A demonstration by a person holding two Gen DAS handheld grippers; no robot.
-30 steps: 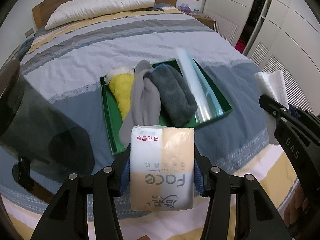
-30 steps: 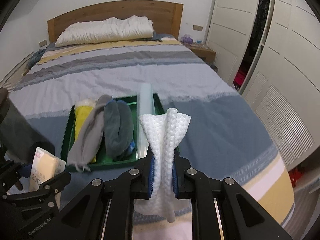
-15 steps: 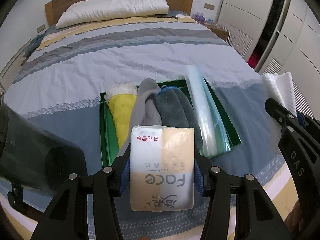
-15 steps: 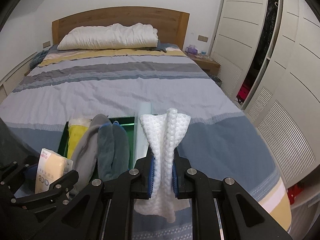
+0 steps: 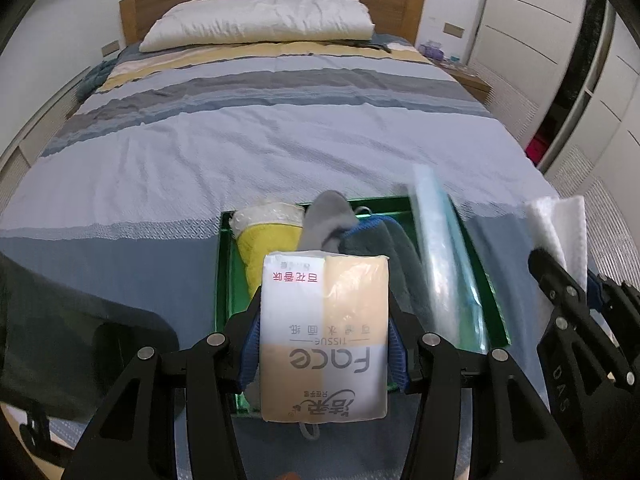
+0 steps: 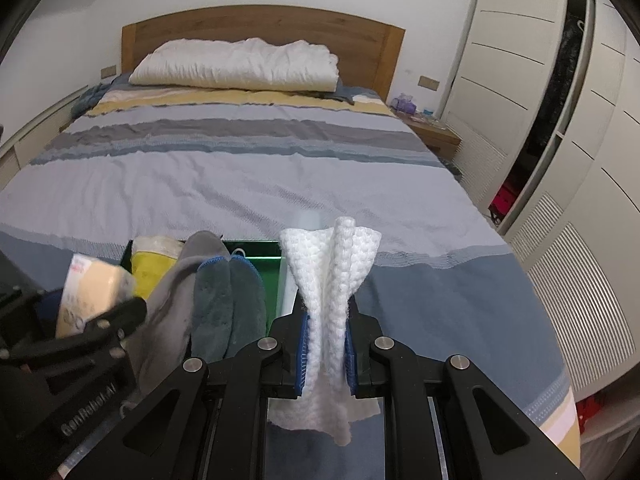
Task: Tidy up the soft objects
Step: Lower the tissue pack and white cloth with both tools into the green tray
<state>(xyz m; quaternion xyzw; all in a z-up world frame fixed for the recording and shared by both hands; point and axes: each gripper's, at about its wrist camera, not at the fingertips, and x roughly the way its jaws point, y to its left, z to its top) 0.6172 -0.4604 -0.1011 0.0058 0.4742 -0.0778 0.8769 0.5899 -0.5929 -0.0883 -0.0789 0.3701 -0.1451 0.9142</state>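
- Left gripper: clamped on tissue pack, held above near end of green tray; tray on striped bed
- In tray, left to right: yellow cloth; grey cloth; dark grey cloth; clear plastic roll
- Right gripper: pinched tight on white cloth, held over tray's right edge

Count, one of each unless noted.
Soft pack of face tissue, white and beige wrapper: 1.
White waffle-weave cloth: 1.
Green rectangular tray: 1.
In the tray:
- yellow cloth with a white end: 1
- light grey cloth: 1
- dark grey plush cloth with blue edging: 1
- clear plastic roll: 1
White pillow on the bed: 1.
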